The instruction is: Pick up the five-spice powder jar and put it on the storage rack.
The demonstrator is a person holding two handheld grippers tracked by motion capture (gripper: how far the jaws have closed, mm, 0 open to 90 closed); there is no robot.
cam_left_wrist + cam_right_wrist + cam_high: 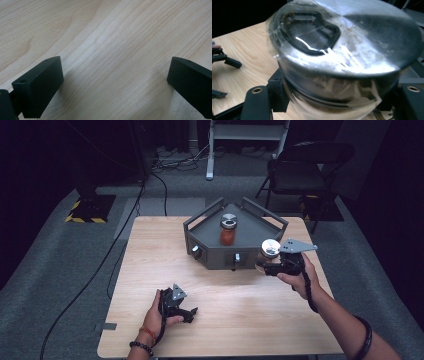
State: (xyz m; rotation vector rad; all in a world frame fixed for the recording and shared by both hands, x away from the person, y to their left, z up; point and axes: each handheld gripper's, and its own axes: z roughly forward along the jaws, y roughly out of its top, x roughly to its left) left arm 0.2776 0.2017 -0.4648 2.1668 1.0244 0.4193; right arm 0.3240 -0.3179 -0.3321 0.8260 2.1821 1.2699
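The right tool (270, 265) is clamped on a glass jar with a silver metal lid (270, 251), holding it in the air just in front of the right front corner of the grey tray (212, 257), with the jar close to the tray's front wall. In the right gripper view the jar (342, 50) sits directly between the two black jaws, its lid tilted toward the camera and its glass body pressed from both sides at the neck. The grey tray stands at the far middle of the worktop (240, 320) and has raised walls and two knobs on its front face. Inside the tray a second jar (228, 230), filled with red contents and capped with a silver lid, stands upright near the tray's centre, well apart from the held jar. The left tool (186, 312) lies low on the worktop, well in front of the tray and to its left, gripped by the left hand (157, 317). In the left gripper view its two jaws are spread wide with bare wood grain (112, 50) between them and nothing in the gap. The right hand (297, 277) holds its tool to the right of the tray's front face.
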